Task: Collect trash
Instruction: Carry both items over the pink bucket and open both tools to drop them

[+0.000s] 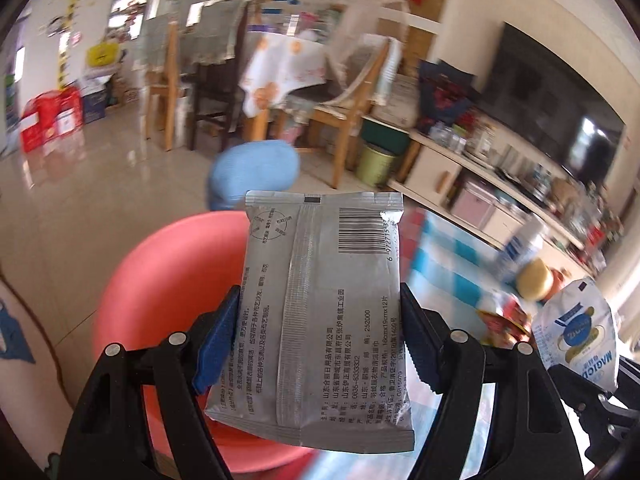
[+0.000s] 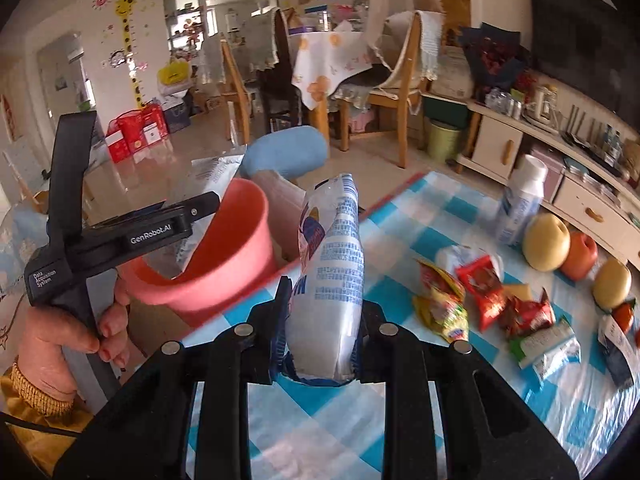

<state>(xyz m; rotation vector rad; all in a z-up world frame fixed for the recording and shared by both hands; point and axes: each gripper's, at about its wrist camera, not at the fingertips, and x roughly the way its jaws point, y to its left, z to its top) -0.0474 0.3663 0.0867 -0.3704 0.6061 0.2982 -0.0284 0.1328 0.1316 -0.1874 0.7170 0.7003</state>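
Left wrist view: left gripper (image 1: 320, 344) grasps a silver foil packet (image 1: 324, 304) by its two long side edges, pads pressing in at mid-height; packet upright, barcode end up, poised above the pink plastic basin (image 1: 132, 300), which stands off the tabletop's near-left edge. Packet looks light and flat, foil slick and crinkly; the side-edge hold looks good, though it could slip if the squeeze eases. At the right edge of the view, a white-and-blue milk pouch (image 1: 576, 336) shows, carried by the other tool. Right wrist view: right gripper (image 2: 320, 344) clenched tight on that white-and-blue milk pouch (image 2: 332, 280), pinching its lower end so the pouch stands up between the fingers, over the checked blue tablecloth (image 2: 400, 420) near the tabletop's left edge. Pouch seems soft, emptied, collapsing under the pads; low pinch holds. A person's hand (image 2: 72, 336) grips the left tool's handle beside the basin (image 2: 224, 264). Remaining trash: red and yellow snack wrappers (image 2: 480, 300) lie mid-table; fruit toward the far-right edge. Judged: both pieces about ready to drop into the basin.
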